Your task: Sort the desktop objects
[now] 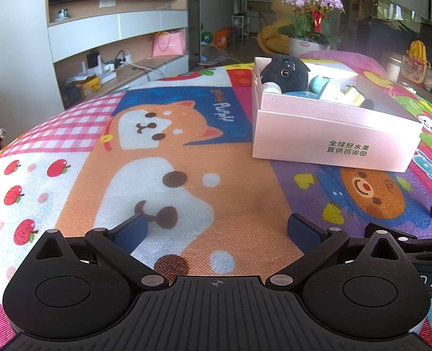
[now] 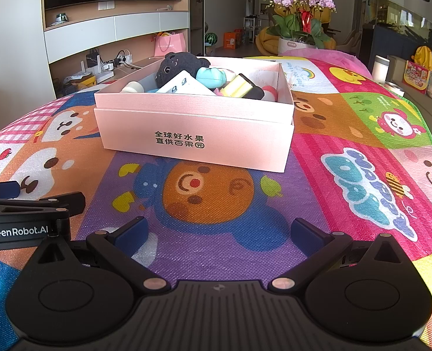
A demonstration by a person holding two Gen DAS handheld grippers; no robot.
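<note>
While both tongs hang spread wide and empty, left tongs (image 1: 216, 228) and right tongs (image 2: 220, 231) sit well short of the pink box (image 2: 195, 134) on the cartoon-print counter (image 2: 362, 152). Objects lie piled inside the box: black plush (image 2: 176, 65), white block (image 2: 183, 86), yellow-black piece (image 2: 240, 87). Risk: plush overtops the rim and could spill if the box is nudged. Nothing lies between tongs and box.

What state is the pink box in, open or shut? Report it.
Open. The pink box has no lid on top; a dark plush toy and other small items show inside.
</note>
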